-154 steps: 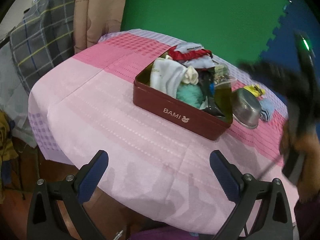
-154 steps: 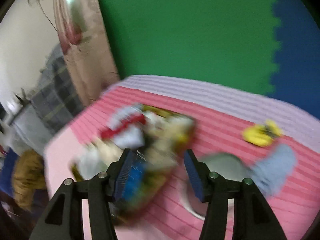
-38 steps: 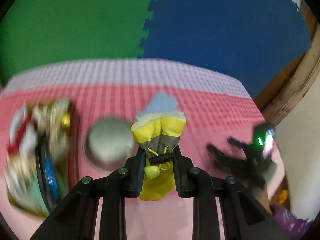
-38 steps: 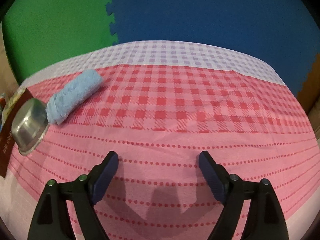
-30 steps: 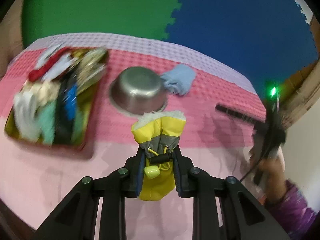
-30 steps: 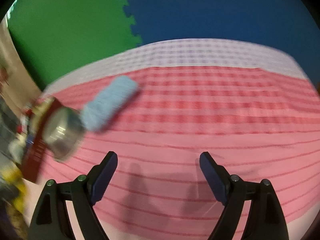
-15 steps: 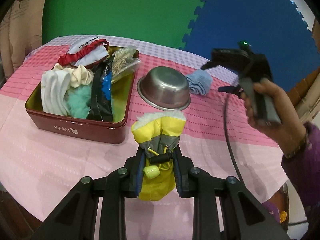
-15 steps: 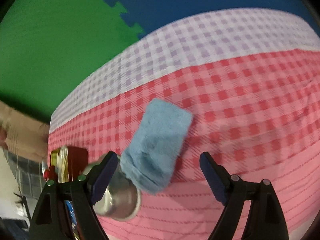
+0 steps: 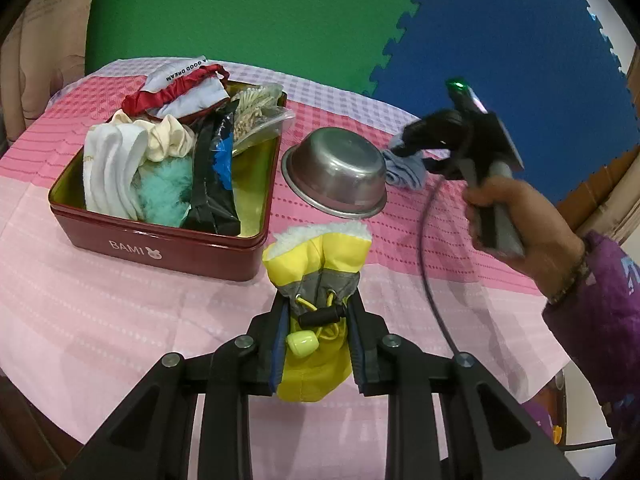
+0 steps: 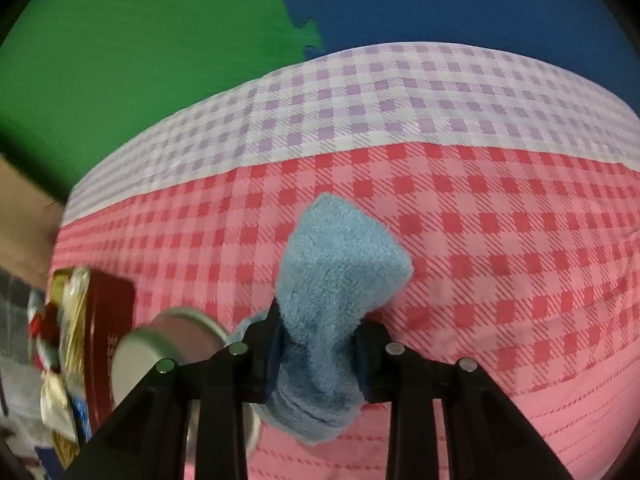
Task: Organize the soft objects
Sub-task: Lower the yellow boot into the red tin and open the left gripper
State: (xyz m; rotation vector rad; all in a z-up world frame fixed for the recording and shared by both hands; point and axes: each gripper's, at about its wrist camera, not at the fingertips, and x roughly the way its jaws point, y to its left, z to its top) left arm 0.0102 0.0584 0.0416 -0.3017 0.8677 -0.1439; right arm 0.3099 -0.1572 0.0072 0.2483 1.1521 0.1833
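Observation:
My left gripper [image 9: 318, 338] is shut on a small yellow and grey bootie [image 9: 320, 276] with a white fleece cuff, held above the pink cloth just right of the red BAMI tin [image 9: 160, 240]. The tin holds white socks, scrunchies, a teal fluffy piece and packets. My right gripper [image 10: 318, 344] is shut on a light blue fluffy sock [image 10: 336, 280], which still touches the checked cloth. In the left wrist view the right gripper [image 9: 416, 148] is at the blue sock [image 9: 406, 170] behind the steel bowl.
An upturned steel bowl [image 9: 336, 172] lies between the tin and the blue sock; it also shows blurred in the right wrist view [image 10: 168, 352]. The table's far edge meets green and blue foam mats. The tin's corner [image 10: 108, 312] is at the left.
My right gripper has come down onto the blue sock and closed on it. My left gripper still holds the yellow bootie and has barely moved in the last half second.

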